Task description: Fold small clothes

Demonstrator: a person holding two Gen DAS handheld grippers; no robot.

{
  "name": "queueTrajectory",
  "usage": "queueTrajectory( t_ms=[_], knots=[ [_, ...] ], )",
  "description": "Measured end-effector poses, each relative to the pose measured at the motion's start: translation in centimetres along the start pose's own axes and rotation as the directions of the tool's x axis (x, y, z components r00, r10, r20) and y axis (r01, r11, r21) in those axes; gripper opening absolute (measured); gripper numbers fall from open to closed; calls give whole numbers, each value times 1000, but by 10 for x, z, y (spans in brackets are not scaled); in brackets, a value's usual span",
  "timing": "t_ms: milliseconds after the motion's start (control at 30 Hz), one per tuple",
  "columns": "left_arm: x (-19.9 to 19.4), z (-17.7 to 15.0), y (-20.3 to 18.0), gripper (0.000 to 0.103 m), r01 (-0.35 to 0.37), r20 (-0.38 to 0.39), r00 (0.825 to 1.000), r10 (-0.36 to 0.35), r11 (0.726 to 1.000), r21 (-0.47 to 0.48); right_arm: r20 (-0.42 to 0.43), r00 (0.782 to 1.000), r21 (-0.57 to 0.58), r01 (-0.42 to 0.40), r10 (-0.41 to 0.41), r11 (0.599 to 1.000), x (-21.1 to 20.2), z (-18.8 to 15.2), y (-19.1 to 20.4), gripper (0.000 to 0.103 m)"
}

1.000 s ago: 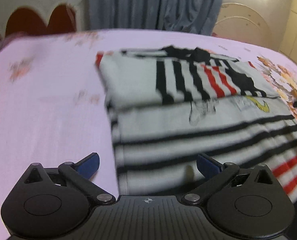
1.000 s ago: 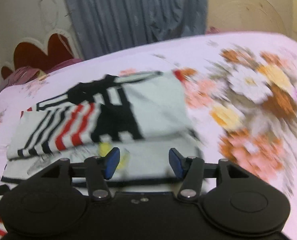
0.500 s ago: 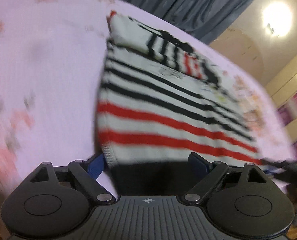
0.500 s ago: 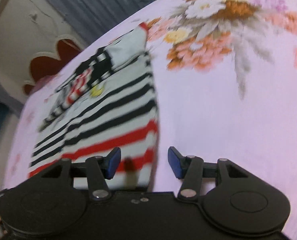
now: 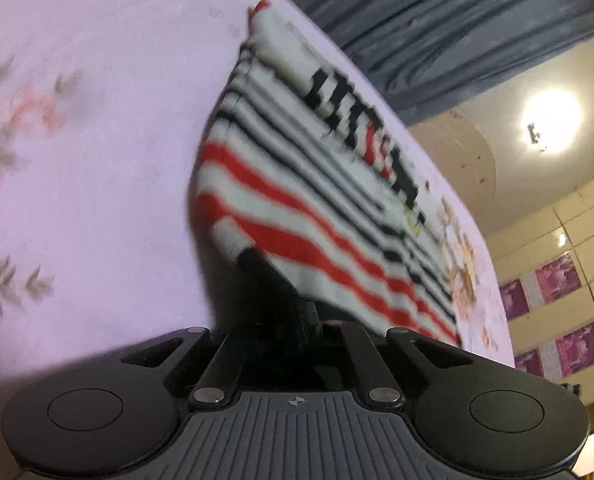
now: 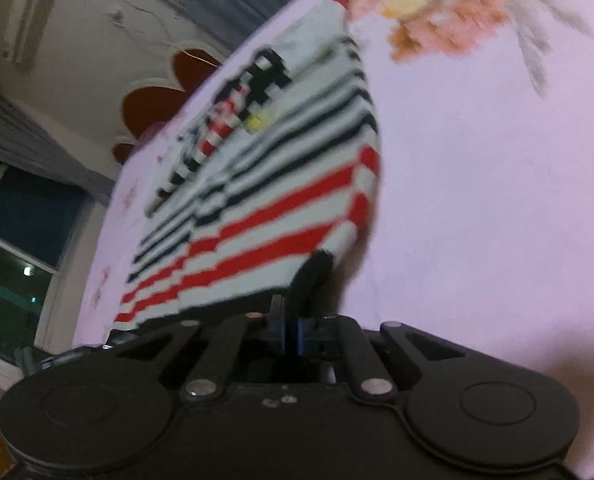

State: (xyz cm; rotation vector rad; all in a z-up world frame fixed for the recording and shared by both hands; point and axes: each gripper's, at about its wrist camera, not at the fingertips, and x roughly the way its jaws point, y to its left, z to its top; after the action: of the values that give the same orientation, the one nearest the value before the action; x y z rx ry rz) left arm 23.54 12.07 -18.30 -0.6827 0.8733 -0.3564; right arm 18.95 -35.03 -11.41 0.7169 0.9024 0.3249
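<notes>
The striped shirt point(image 5: 297, 184) lies on the bed point(image 5: 97, 120), its white cloth banded in black and red, with the upper part already folded down over the middle. Both claws grip its near hem — the left claw point(image 5: 309, 316) is pressed together on the dark edge at one bottom corner, and the right claw point(image 6: 291, 326) is pinched on the dark edge at the other corner. The hem looks lifted a little off the pink floral bedsheet point(image 6: 497, 200), though blur makes that uncertain. A grey curtain point(image 5: 437, 20) hangs beyond the bed.
</notes>
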Motion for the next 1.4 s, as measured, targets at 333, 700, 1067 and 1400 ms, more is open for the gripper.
queueTrajectory(
  t_ms=[333, 700, 1067, 1400],
  knots=[
    [28, 103, -33, 3, 110, 193, 975, -107, 994, -5, 228, 974, -21, 1, 4, 1000, 2, 101, 31, 5],
    [155, 258, -59, 3, 18, 164, 986, -15, 1000, -17, 222, 974, 157, 4, -40, 988, 123, 260, 11, 5],
    [210, 269, -34, 38, 101, 206, 975, -81, 991, -89, 262, 963, 191, 9, -59, 982, 186, 297, -16, 62],
    [173, 278, -35, 69, -18, 269, 963, -10, 995, 101, 329, 937, 27, 114, -117, 993, 153, 288, -12, 55]
  ],
)
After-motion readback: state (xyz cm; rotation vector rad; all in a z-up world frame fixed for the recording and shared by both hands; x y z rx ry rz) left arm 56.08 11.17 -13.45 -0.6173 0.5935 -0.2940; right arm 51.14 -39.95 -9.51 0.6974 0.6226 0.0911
